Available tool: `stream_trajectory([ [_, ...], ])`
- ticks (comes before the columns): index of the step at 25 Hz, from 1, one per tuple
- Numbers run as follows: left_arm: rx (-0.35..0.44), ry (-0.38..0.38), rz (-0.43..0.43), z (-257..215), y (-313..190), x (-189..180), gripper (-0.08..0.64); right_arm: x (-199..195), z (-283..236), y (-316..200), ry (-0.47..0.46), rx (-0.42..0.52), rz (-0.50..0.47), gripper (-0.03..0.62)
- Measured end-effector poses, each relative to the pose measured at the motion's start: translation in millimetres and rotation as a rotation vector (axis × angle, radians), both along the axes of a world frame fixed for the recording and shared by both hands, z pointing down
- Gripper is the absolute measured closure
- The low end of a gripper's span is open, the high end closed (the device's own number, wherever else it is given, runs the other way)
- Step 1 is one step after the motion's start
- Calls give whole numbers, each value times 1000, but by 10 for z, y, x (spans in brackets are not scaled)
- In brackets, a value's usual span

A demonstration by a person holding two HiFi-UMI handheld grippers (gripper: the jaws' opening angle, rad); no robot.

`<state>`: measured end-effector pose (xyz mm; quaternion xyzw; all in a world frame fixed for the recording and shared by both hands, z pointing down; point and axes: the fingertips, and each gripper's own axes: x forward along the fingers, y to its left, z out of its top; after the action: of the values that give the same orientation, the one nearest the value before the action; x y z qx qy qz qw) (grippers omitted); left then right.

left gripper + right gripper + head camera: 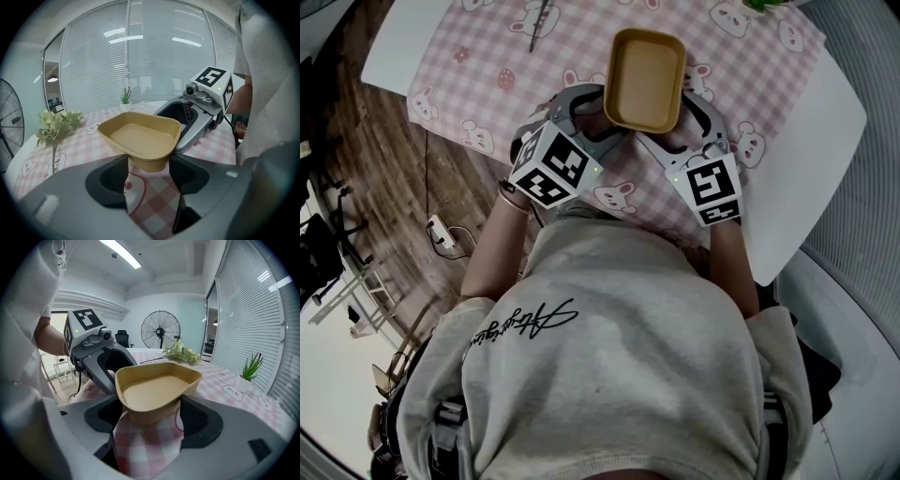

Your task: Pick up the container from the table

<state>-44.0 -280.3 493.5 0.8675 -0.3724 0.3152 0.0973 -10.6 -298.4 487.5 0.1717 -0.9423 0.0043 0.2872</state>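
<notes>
**Head view.** The tan container (645, 80) sits at upper centre of the frame, over the pink checked cloth (469, 84) that covers the white table (836, 141). The left gripper (598, 117) takes its near left corner and the right gripper (689, 117) its near right corner. From straight above I cannot tell whether it is off the cloth.

**Left gripper view.** The jaws stand partly spread and pinch the container's lower wall, one pad on each side. Checked cloth shows beneath the base, so I judge the container is already raised. What is left is to carry it clear and keep it level. Only this view shows a small potted plant (125, 97) by the blinds and a leafy sprig (56, 125) at middle left.

**Right gripper view.** These jaws also stand fairly wide and clamp the container's wall, with cloth visible under it. This view alone shows a standing fan (161, 330) in the background, and that the container is empty.
</notes>
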Motion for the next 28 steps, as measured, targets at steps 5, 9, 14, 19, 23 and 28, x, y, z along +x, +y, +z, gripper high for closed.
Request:
stream_trajectory([
  [5, 7, -2, 1, -36, 6, -5, 290, -3, -35, 5, -6, 5, 2, 212],
  [9, 14, -3, 1, -68, 6, -7, 291, -4, -69, 3, -8, 12, 2, 212],
  [14, 20, 0, 1, -107, 18, -14, 291, -13, -112, 15, -9, 19, 1, 213],
  [19, 26, -3, -1, -147, 51, -13, 293, -10, -152, 47, -13, 27, -2, 212],
  [23, 34, -5, -2, -183, 70, -26, 293, -24, -187, 66, -16, 31, 0, 213],
  [28, 43, -6, -3, -237, 89, -42, 293, -38, -242, 84, -18, 40, -5, 213],
])
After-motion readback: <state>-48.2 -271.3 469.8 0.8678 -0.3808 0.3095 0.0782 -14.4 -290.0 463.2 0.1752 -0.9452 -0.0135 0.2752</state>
